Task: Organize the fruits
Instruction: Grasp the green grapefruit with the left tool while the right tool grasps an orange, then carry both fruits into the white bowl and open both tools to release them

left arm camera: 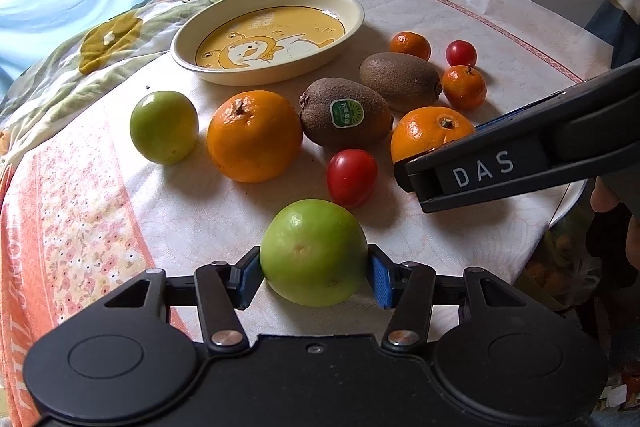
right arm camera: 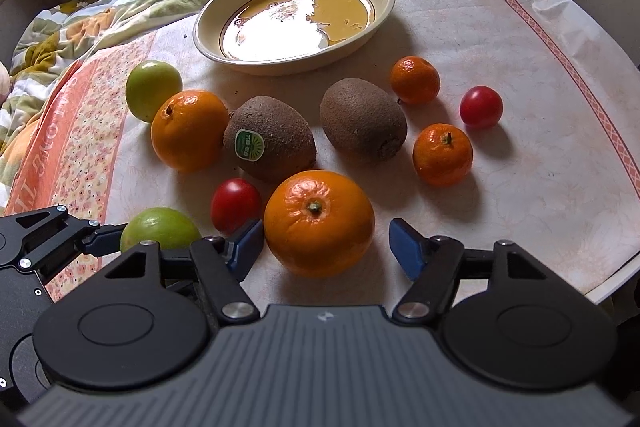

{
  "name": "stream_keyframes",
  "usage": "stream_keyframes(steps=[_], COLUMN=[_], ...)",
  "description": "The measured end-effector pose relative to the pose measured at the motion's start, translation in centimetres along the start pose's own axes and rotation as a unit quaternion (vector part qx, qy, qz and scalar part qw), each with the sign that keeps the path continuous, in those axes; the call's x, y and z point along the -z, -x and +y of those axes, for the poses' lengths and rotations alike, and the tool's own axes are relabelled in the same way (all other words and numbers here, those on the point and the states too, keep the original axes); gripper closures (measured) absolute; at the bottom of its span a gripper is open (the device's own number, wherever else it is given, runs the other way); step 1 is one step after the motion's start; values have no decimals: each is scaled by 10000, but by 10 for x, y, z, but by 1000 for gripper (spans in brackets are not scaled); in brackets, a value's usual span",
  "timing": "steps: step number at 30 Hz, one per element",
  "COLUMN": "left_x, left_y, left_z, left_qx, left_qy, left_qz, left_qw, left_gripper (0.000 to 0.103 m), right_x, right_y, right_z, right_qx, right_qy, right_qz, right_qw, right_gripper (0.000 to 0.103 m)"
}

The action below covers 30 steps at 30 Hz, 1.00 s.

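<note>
A big green fruit (left arm camera: 314,253) is held between the blue pads (left arm camera: 379,281) of the left gripper (left arm camera: 312,277) at the near edge of the table (left arm camera: 460,15). A big orange (right arm camera: 319,223) is framed by the wide-open jaws of the right gripper (right arm camera: 326,247), with one pad close beside it and the other a little apart. Farther back, a red tomato (right arm camera: 235,205), two brown kiwis (right arm camera: 270,143), more oranges and another green fruit (right arm camera: 153,90) are spread on the cloth, and a cream plate (right arm camera: 384,1) is seen behind them all.
</note>
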<state>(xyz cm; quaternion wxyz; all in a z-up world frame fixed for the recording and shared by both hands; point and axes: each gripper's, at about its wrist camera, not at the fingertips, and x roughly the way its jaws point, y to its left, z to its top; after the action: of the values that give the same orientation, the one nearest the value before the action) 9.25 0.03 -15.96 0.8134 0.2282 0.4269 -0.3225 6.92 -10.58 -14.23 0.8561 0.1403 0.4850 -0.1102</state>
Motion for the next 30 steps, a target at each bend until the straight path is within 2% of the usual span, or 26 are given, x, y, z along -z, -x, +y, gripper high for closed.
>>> stream_keyframes(steps=[5,17,22,30], left_x=[2,-11,-28,-80], left_y=[0,19,34,41], left_z=[5,29,44,64], left_qx=[-44,-56,39,-223], left_qy=[10,385,599,736], left_qz=[-35,-209,-372,-657], left_qw=[10000,9990,9975,9949], left_gripper=[45,45,45,45], right_x=[-1,-10,-29,-82], right_y=[-5,7,30,47], right_z=[3,8,5,-12], right_qx=[-31,9,25,-47], right_qy=[65,-2,-155,-193], right_qz=[10,-70,-310,-698], right_qw=[10000,10000,9994,9974], right_gripper=[27,28,28,28])
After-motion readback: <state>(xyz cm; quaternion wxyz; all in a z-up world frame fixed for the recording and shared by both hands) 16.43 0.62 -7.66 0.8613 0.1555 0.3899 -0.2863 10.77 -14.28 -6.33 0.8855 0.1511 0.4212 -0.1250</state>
